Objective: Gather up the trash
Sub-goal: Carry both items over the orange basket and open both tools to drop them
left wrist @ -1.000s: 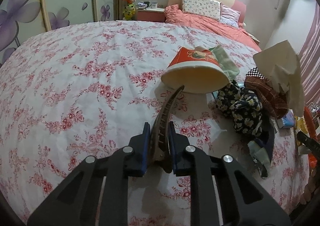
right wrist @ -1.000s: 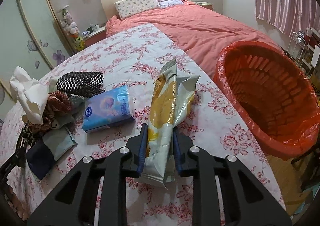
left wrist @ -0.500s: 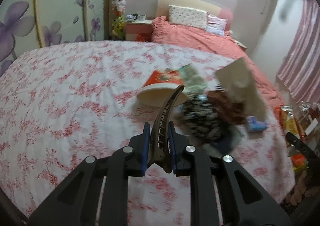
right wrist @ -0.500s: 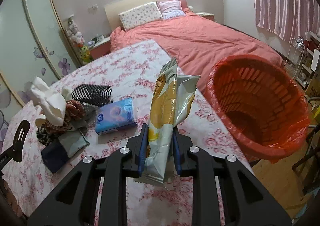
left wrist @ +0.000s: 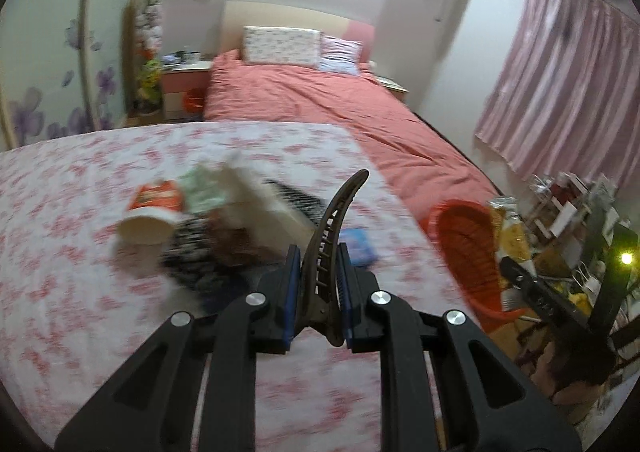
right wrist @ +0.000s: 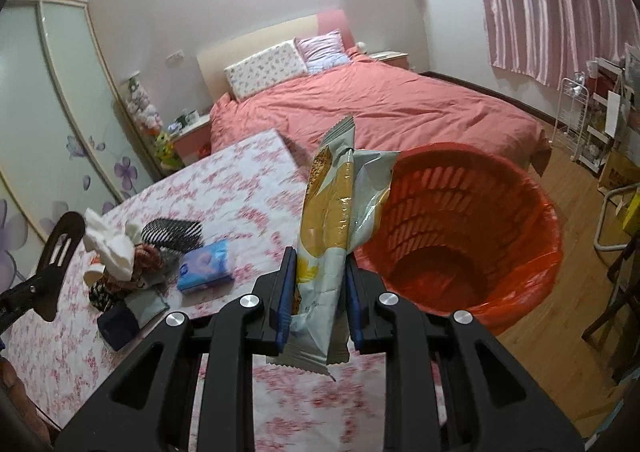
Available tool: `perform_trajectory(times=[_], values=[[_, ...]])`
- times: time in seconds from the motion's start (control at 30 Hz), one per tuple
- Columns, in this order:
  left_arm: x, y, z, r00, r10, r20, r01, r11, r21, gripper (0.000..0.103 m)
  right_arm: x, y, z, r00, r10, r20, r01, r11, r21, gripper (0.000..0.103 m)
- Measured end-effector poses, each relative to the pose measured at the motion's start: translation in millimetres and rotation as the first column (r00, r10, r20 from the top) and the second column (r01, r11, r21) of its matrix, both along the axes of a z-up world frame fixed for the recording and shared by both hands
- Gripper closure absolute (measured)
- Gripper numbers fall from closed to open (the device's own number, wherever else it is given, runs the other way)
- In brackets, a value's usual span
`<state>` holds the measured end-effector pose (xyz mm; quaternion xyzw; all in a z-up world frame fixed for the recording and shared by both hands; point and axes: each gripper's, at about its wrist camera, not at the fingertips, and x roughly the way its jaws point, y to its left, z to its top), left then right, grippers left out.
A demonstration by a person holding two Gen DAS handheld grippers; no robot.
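Observation:
My left gripper is shut on a brown hair clip, held above the floral table; the clip also shows in the right wrist view. My right gripper is shut on a yellow and white snack wrapper, held upright beside the rim of the orange trash basket. The basket and wrapper also show in the left wrist view, basket and wrapper. A red paper cup lies on its side on the table.
On the floral table lie a blue tissue pack, a checkered pouch, white crumpled tissue and a pile of cloth items. A red-covered bed stands behind. Shelves stand at the right wall.
Both grippers have swung right toward the orange basket. The basket now fills more of the right wrist view and has entered the left wrist view. Both grips are unchanged.

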<state>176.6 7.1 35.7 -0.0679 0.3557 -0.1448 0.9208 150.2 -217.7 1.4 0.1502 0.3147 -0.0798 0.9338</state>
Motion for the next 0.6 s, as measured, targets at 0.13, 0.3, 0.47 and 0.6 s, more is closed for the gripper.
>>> perform_trajectory(times=[0.13, 0.3, 0.47, 0.6], values=[[12.5, -51.2, -3.9, 0.997, -0.081, -0.007, 0.081, 0.997, -0.004, 0.085, -2.2, -20.1, -3.1, 0.999, -0.039, 0.010, 0.039, 0.999, -0.006, 0.080], [36.6, -127.4, -14.8, 0.979, -0.200, -0.034, 0.199, 0.980, -0.020, 0.085, 4.6, -50.2, -8.3, 0.996, -0.086, 0.010, 0.086, 0.996, -0.005, 0.080], [55.7, -182.9, -29.3, 0.956, -0.288, -0.052, 0.287, 0.958, -0.031, 0.085, 10.2, -80.6, -13.8, 0.993, -0.120, 0.022, 0.120, 0.993, 0.018, 0.080], [69.7, -218.3, -41.0, 0.936, -0.347, -0.059, 0.346, 0.938, -0.030, 0.085, 15.0, -104.4, -19.4, 0.990, -0.140, 0.028, 0.138, 0.989, 0.051, 0.080]])
